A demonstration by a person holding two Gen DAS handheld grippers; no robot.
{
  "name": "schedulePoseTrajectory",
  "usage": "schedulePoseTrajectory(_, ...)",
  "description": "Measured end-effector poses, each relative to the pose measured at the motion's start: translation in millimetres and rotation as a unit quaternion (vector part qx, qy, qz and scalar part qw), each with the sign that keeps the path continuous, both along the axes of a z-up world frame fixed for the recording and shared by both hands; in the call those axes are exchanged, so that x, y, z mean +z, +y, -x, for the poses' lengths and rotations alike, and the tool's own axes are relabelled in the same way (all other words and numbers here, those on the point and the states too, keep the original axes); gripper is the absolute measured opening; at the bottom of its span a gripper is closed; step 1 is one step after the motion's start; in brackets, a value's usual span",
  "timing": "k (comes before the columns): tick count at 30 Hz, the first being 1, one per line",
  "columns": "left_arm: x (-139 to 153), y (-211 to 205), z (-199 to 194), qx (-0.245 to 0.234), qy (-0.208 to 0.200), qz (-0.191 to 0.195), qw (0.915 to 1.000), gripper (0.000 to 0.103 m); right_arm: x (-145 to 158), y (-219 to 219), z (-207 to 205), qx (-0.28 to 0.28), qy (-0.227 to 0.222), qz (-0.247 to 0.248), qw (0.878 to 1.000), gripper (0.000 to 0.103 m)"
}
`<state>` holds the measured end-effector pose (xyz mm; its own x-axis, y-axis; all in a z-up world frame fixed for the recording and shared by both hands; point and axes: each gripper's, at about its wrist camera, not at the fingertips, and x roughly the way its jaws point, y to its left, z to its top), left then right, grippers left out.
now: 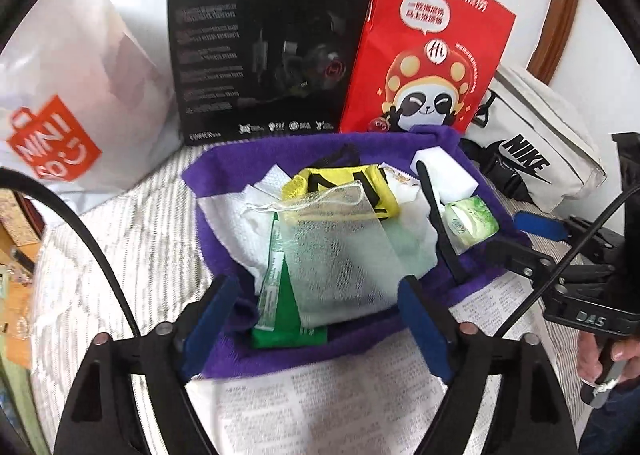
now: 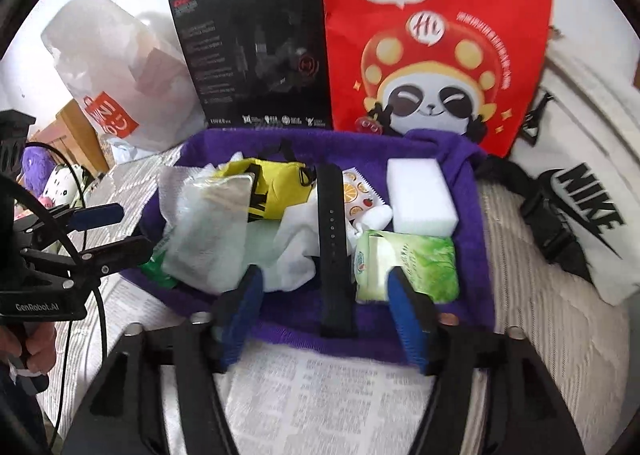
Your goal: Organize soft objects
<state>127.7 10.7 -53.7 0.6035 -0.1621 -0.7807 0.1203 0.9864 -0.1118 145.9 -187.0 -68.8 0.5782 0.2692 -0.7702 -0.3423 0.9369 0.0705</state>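
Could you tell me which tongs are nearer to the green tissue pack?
Right. The right tongs hang open at the purple towel's near edge, one fingertip just in front of the green tissue pack. The left tongs, also open, sit farther left, over the mesh pouch.

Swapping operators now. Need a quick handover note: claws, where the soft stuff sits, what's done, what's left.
Left claw: open, empty, at the near edge of the purple towel, over the mesh pouch and green packet.
Right claw: open, empty, straddling the near end of the black strap.
All piled on the towel: white sponge, green tissue pack, yellow pouch, white cloths.
Done: no sorting visible.
Left: everything; nothing is gripped yet.
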Motion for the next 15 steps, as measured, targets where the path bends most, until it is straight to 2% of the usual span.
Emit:
schedulePoseTrajectory(2, 7, 0, 11, 0.007, -0.007, 0.000, 0.9999, 0.090, 10, -2, 12, -0.012, -0.008, 0.001, 1.000, 0.081)
schedulePoseTrajectory(6, 14, -1, 26, 0.020, -0.006, -0.001, 0.9998, 0.095, 25, -8, 33, -0.029, -0.013, -0.003, 0.999, 0.086)
schedulePoseTrajectory(8, 16, -2, 33, 0.024, -0.005, 0.000, 0.9997, 0.095, 29, -11, 41, -0.039, -0.011, -0.004, 0.999, 0.093)
schedulePoseTrajectory(15, 27, -10, 60, 0.046, -0.008, -0.007, 0.9989, 0.095, 43, -19, 72, -0.067, -0.028, 0.009, 0.997, 0.098)
